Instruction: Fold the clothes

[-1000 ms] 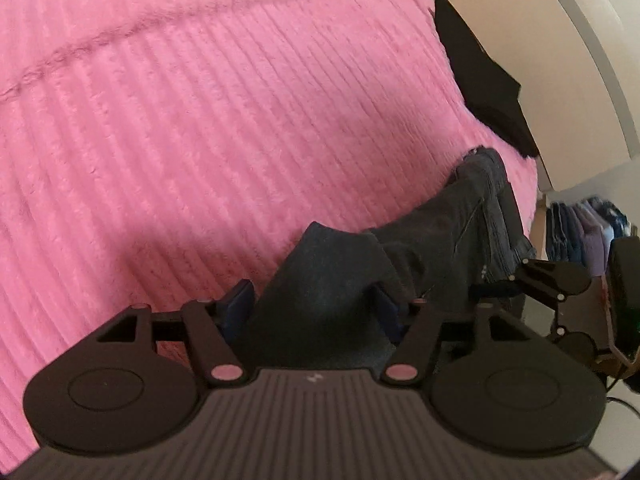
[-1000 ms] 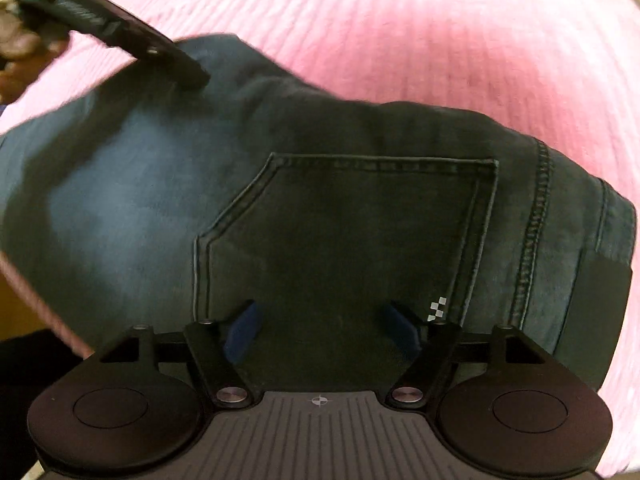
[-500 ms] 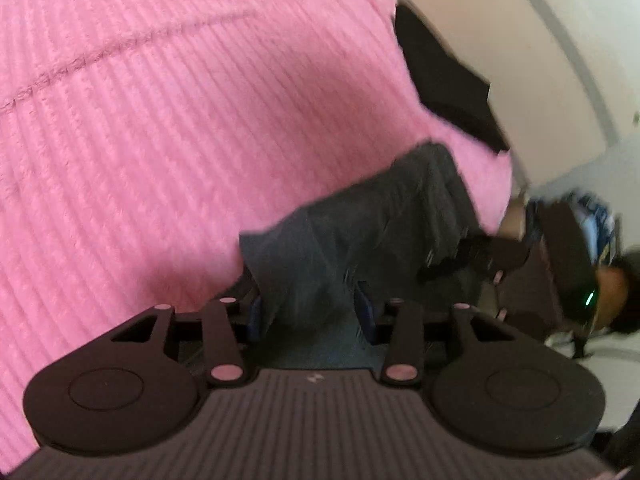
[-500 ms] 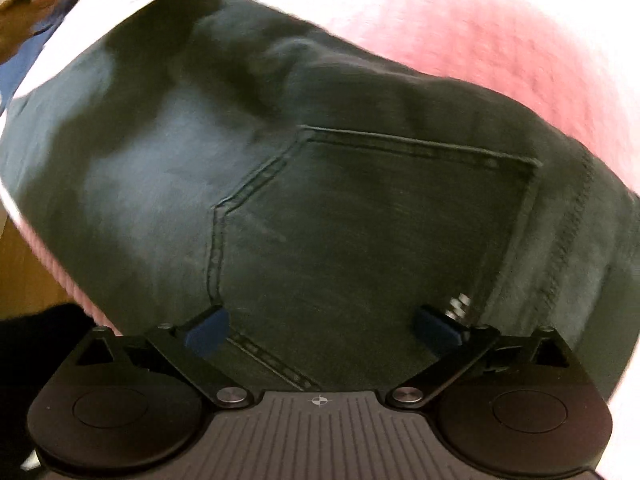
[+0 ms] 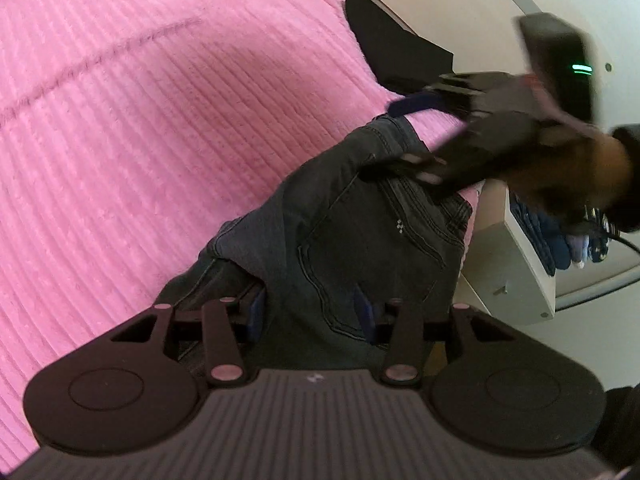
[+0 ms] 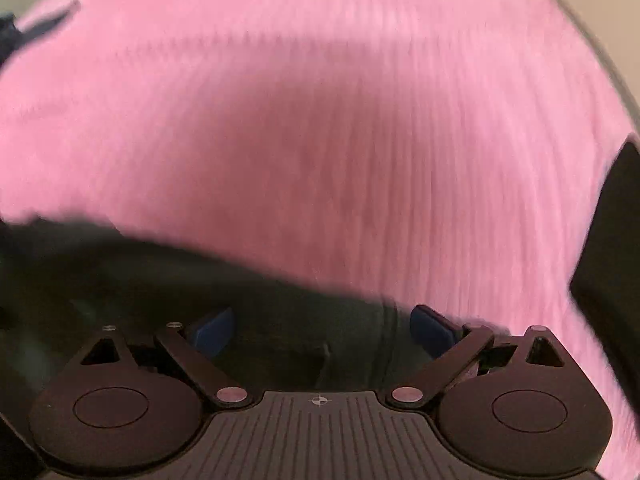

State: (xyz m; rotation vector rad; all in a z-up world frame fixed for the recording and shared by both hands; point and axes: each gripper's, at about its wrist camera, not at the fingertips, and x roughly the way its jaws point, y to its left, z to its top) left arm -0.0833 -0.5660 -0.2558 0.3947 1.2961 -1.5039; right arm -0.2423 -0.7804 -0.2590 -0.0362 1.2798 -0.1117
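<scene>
Jeans (image 5: pixel 360 240) of dark grey denim, folded with a stitched back pocket up, lie on the ribbed pink plush blanket (image 5: pixel 140 140), running from 6 toward 2 o'clock in the left wrist view. Left gripper (image 5: pixel 310 312) pinches a bunch of their cloth between narrowly set blue pads. Right gripper (image 6: pixel 320 328) stands wide apart, nothing clamped, over the blurred denim edge at 7 o'clock. Black folded cloth (image 5: pixel 384 44) sits at 1 o'clock.
</scene>
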